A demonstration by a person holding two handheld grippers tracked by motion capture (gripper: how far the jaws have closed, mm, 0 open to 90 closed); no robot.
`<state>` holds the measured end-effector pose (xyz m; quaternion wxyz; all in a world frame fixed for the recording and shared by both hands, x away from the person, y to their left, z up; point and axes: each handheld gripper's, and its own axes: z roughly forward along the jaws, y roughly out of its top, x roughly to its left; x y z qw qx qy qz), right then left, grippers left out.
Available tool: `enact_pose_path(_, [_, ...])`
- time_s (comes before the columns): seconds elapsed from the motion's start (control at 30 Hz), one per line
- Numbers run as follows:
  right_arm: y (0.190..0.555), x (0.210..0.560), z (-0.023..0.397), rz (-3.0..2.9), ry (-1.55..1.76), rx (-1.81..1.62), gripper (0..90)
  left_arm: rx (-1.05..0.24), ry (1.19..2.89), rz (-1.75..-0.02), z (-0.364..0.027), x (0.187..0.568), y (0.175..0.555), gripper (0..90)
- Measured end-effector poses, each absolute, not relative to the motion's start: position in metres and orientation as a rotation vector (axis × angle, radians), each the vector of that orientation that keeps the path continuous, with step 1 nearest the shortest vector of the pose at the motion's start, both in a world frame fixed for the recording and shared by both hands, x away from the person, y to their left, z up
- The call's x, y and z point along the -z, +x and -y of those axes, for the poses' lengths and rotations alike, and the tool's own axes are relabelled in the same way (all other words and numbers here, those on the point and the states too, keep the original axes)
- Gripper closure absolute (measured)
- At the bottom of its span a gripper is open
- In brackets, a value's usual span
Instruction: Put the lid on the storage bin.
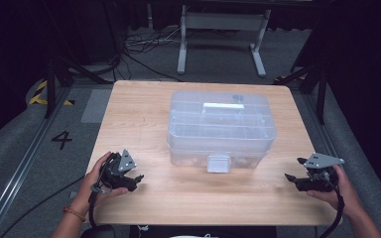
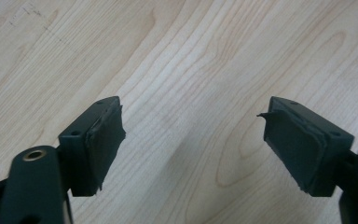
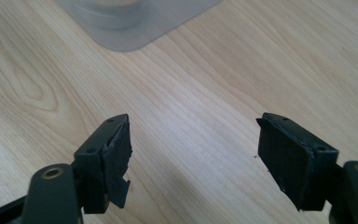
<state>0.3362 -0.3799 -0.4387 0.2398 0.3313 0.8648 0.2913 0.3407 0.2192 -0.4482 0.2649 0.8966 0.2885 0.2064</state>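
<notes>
A clear, lidded plastic storage box (image 1: 222, 128) sits mid-table on a light wooden table (image 1: 144, 114). Left gripper (image 1: 135, 181) and right gripper (image 1: 291, 177) flank it, apart, both open and empty.

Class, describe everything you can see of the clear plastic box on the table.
The clear plastic box is a see-through, rounded-cornered container with its lid on. A carrying handle lies flat on top, and a latch sits at the near side. Faint dividers show inside; the contents are too blurred to tell. It stands upright on the wooden table, toward the middle and far side. Nothing else touches it.
</notes>
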Motion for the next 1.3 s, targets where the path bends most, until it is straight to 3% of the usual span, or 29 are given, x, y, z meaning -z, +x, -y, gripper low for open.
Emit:
enact_pose_path(0.5, [0.326, 0.474, 0.403, -2.332, 1.078, -0.874, 25.0, -0.488, 2.328, -0.812, -0.242, 0.461, 0.333, 18.6])
enact_pose_path(0.9, [0.319, 0.488, 0.420, -2.234, 1.243, -0.999, 20.8, -0.370, 2.239, -0.951, -0.255, 0.481, 0.327, 15.9])
enact_pose_path(1.3, [0.321, 0.489, 0.420, -2.241, 1.248, -0.995, 17.7, -0.389, 2.203, -1.010, -0.254, 0.483, 0.324, 13.9])
